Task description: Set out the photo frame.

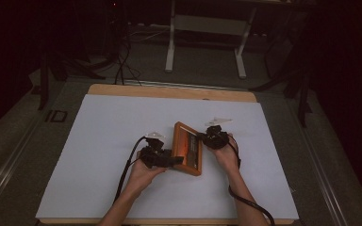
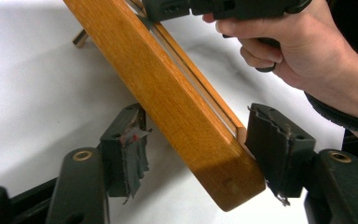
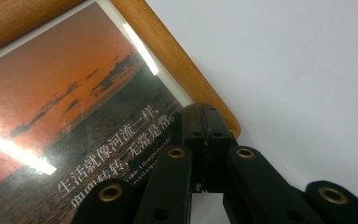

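A wooden picture frame holding an orange sunset print stands tilted on the white table top. My left gripper straddles the frame's near left edge. In the left gripper view the frame runs between the jaws of the left gripper. The right pad sits right at the wood, and a thin gap shows by the taped left pad. My right gripper is shut, its tips resting at the frame's corner.
The frame's back stand leg pokes out behind it. Cables trail from both grippers toward the near edge. Beyond the table's wooden far edge stand a white desk's legs and dark tripod stands.
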Motion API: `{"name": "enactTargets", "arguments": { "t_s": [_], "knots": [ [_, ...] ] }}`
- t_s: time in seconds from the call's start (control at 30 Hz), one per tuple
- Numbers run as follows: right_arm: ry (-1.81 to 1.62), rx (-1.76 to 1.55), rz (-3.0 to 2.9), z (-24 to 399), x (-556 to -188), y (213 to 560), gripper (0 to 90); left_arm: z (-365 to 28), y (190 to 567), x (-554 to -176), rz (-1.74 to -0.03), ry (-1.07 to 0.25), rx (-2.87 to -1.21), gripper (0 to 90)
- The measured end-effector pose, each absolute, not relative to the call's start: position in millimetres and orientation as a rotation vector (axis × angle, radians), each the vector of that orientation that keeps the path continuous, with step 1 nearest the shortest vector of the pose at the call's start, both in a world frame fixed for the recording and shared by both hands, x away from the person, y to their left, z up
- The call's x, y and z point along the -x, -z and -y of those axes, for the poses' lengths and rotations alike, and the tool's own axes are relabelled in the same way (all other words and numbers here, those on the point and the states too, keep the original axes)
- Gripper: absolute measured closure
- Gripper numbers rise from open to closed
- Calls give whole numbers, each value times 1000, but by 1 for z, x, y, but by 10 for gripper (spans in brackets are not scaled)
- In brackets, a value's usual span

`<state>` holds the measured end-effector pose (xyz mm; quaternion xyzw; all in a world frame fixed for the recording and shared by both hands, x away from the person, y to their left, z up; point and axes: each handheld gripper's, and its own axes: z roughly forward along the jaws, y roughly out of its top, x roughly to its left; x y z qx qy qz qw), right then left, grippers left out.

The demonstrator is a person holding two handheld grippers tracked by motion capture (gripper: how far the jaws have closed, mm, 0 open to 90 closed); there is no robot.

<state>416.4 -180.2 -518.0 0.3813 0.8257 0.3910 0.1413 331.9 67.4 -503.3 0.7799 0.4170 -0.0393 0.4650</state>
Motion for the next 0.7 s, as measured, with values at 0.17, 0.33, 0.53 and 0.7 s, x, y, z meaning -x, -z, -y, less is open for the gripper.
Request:
{"name": "enactTargets", "arguments": {
  "t_s": [0.17,0.33,0.53,0.7],
  "knots": [
    [-1128,-1097,-2386,180,-416,517,900,-63,506,-334,-1035,116,-1929,433],
    [-1135,-1076,-2391,180,-415,515,900,-63,509,-335,-1077,112,-1944,468],
    [-1117,-1063,-2389,180,-415,513,900,-63,510,-336,-1089,131,-1928,492],
    [-1127,-1071,-2375,191,-412,507,900,-62,508,-336,-1078,123,-1909,539]
  ]
}}
